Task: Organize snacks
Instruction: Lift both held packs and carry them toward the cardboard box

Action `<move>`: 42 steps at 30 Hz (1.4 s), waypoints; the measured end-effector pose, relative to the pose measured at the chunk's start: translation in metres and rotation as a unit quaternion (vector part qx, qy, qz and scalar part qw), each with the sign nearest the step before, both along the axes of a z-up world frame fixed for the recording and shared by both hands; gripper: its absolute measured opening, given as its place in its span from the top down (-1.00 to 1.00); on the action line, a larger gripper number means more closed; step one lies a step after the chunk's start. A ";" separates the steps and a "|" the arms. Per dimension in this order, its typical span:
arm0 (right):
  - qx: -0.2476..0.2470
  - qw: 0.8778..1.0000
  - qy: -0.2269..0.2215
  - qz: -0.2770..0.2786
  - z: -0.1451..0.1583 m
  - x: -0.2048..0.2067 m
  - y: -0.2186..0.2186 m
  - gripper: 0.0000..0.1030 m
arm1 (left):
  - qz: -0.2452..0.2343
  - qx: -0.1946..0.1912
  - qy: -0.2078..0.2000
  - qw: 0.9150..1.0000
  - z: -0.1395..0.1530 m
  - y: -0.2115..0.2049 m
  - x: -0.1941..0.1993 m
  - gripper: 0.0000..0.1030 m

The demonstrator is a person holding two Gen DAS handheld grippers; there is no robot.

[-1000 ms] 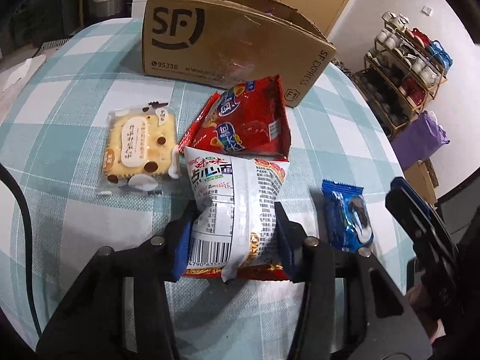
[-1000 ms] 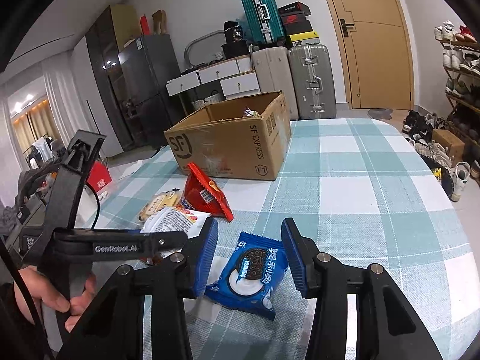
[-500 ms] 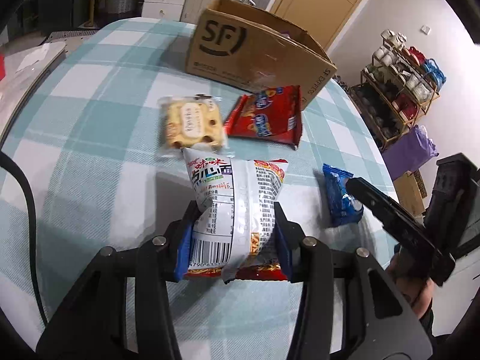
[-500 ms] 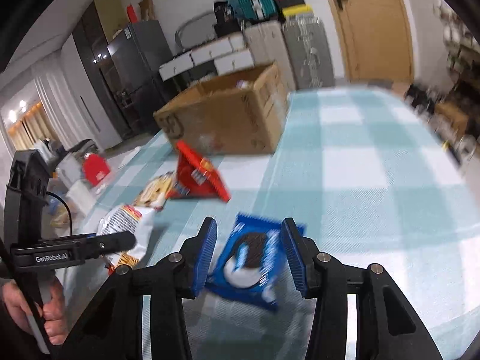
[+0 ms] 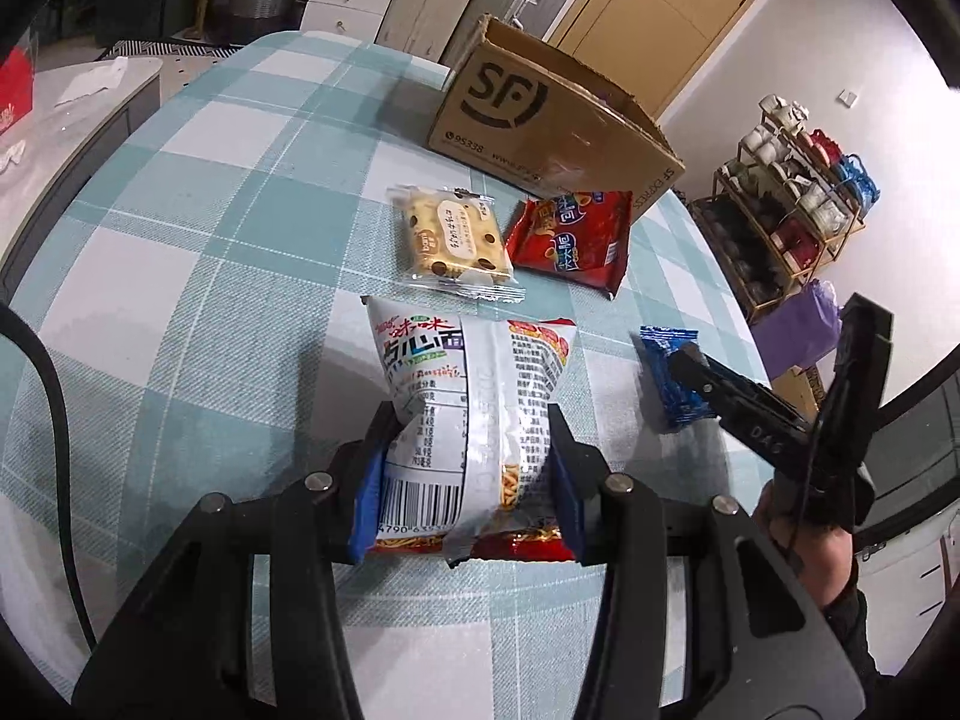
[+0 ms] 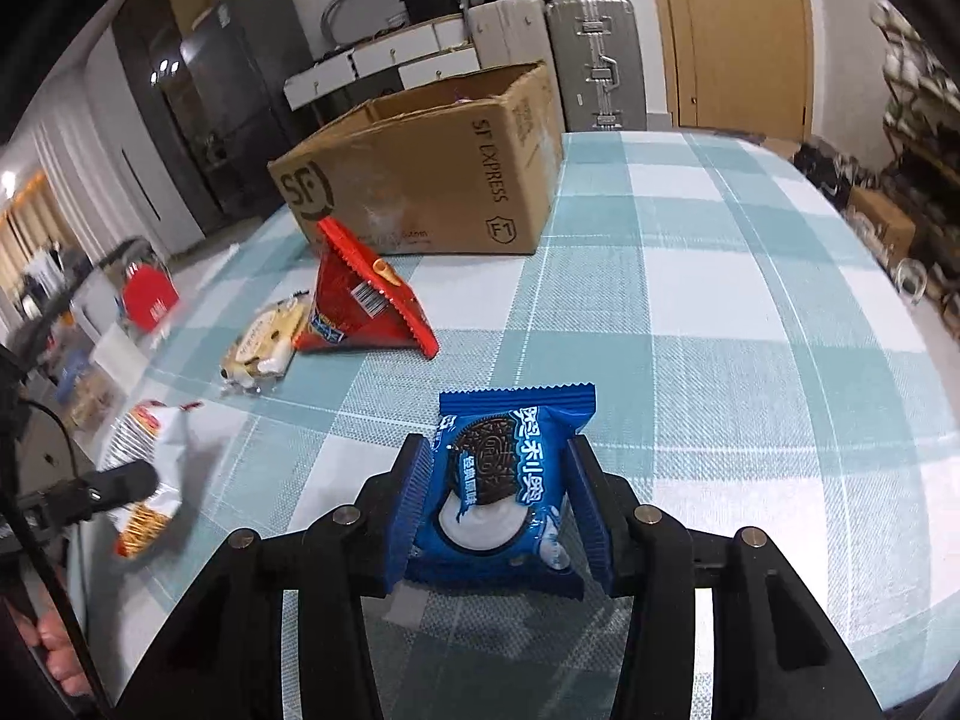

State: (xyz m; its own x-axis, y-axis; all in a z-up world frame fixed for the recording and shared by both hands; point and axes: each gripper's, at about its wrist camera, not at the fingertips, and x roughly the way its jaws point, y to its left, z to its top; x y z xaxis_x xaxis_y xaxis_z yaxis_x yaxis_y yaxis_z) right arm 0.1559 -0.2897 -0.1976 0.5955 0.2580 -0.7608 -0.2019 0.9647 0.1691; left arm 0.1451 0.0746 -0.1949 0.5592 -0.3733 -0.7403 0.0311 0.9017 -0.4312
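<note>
My left gripper (image 5: 468,450) is shut on a white noodle-snack bag (image 5: 474,396) and holds it above the checked table; the bag also shows in the right wrist view (image 6: 147,468). My right gripper (image 6: 498,498) is shut on a blue Oreo packet (image 6: 507,474), lifted off the table; the packet also shows in the left wrist view (image 5: 669,372). A clear-wrapped biscuit pack (image 5: 453,240) and a red snack bag (image 5: 576,237) lie on the table in front of an open SF Express cardboard box (image 5: 540,120), which also shows in the right wrist view (image 6: 432,174).
The table has a teal and white checked cloth (image 6: 720,324). Suitcases (image 6: 594,66) and a door stand behind the box. A shoe rack (image 5: 798,180) stands off the table's right side. A low side table with a red item (image 6: 150,297) is at the left.
Both grippers have risen and pulled back from the box. The right gripper closed on the Oreo packet and lifted it. The left kept hold of the noodle bag.
</note>
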 end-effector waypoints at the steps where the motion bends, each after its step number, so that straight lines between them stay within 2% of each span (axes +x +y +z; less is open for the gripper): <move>1: -0.009 1.000 0.001 0.003 0.000 0.000 0.003 0.08 | 0.000 -0.001 -0.001 1.000 0.001 0.002 -0.002 0.17; 6: -0.047 0.999 0.006 0.016 -0.006 0.000 0.015 0.10 | 0.003 -0.012 -0.003 1.000 0.001 0.012 -0.009 0.17; 8: -0.047 0.999 0.007 0.019 -0.006 0.001 0.015 0.12 | 0.004 -0.017 -0.006 1.000 0.002 0.016 -0.013 0.17; 13: -0.002 1.000 0.020 0.020 -0.002 0.001 0.009 0.12 | 0.004 -0.016 -0.020 1.000 0.012 0.021 -0.017 0.17; 16: 0.031 0.999 0.020 0.023 0.012 -0.004 0.009 0.12 | 0.004 -0.012 -0.031 0.999 0.022 0.023 -0.018 0.17; 20: 0.068 0.997 -0.006 0.043 0.048 -0.015 0.013 0.12 | -0.013 -0.003 -0.039 0.999 0.040 0.022 -0.014 0.17; 23: 0.100 0.992 -0.021 0.070 0.075 -0.022 0.017 0.12 | -0.032 0.022 -0.051 0.998 0.063 0.022 -0.008 0.16; 29: 0.120 0.986 -0.061 0.095 0.132 -0.028 0.021 0.12 | -0.055 0.034 -0.075 0.995 0.116 0.026 0.007 0.16; 30: 0.124 0.985 -0.067 0.099 0.141 -0.028 0.021 0.12 | -0.056 0.045 -0.083 0.994 0.127 0.025 0.010 0.16; 37: 0.106 0.980 -0.108 0.126 0.195 -0.022 0.027 0.12 | -0.059 0.111 -0.132 0.983 0.184 0.002 0.022 0.16; 42: 0.103 0.977 -0.122 0.142 0.233 -0.004 0.024 0.12 | -0.057 0.130 -0.150 0.978 0.215 -0.015 0.036 0.16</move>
State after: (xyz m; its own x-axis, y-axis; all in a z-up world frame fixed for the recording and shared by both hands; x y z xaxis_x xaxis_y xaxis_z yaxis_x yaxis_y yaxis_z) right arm 0.1519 -0.2652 0.0356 0.6350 0.5717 -0.5196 -0.5149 0.8146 0.2670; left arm 0.1807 0.0592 0.0201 0.7319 -0.2658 -0.6275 0.2269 0.9633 -0.1434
